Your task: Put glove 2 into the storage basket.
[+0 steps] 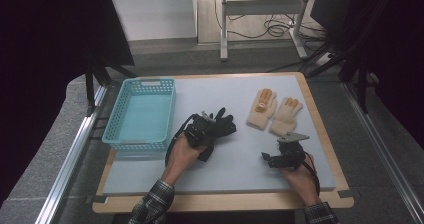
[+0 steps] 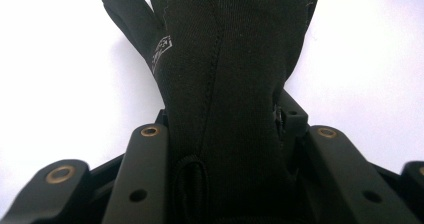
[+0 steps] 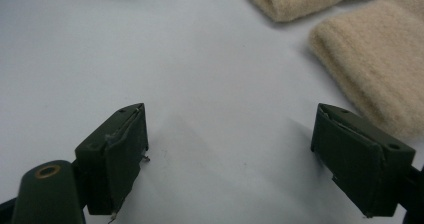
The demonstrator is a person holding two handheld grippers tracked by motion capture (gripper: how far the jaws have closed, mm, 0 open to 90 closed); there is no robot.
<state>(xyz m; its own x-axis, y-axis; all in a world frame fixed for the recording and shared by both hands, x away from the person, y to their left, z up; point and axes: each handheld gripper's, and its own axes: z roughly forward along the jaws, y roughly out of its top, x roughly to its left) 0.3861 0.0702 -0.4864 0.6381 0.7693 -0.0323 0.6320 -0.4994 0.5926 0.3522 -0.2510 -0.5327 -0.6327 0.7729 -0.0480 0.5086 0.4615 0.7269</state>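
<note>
Where the left gripper [image 1: 202, 129] sits at the centre of the high view, we see its jaws clamped on a black glove [image 1: 220, 124]; the left gripper view shows the same black glove [image 2: 225, 84] pinched at the cuff between the two black jaws, its thumb reaching to the upper left of that frame. No earlier picture lets us describe any motion. Lower right of centre in the high view, the right gripper [image 1: 272, 159] rests with its jaws apart and nothing between them; the right gripper view confirms the gap over bare surface, with the right gripper [image 3: 230, 154] aimed toward a pair of cream gloves [image 3: 370, 64] at the upper right of that frame.

Outward from the grippers, we note the pale blue-grey mat [image 1: 240, 164] that covers most of the table. The cream gloves [image 1: 274, 111] lie flat on it, right of centre, side by side, with orange fingertip patches. A turquoise basket [image 1: 120, 129] stands on the mat at the left, just beside the left gripper. The mat rests on a light wooden tabletop [image 1: 220, 201], whose edge shows along the bottom and right sides.

Beyond the table, grey carpet [image 1: 55, 149] flanks both sides, metal rails [image 1: 70, 164] run along them, and dark curtains close the upper corners. At top centre, white frame legs [image 1: 224, 29] stand among loose cables [image 1: 275, 29].
</note>
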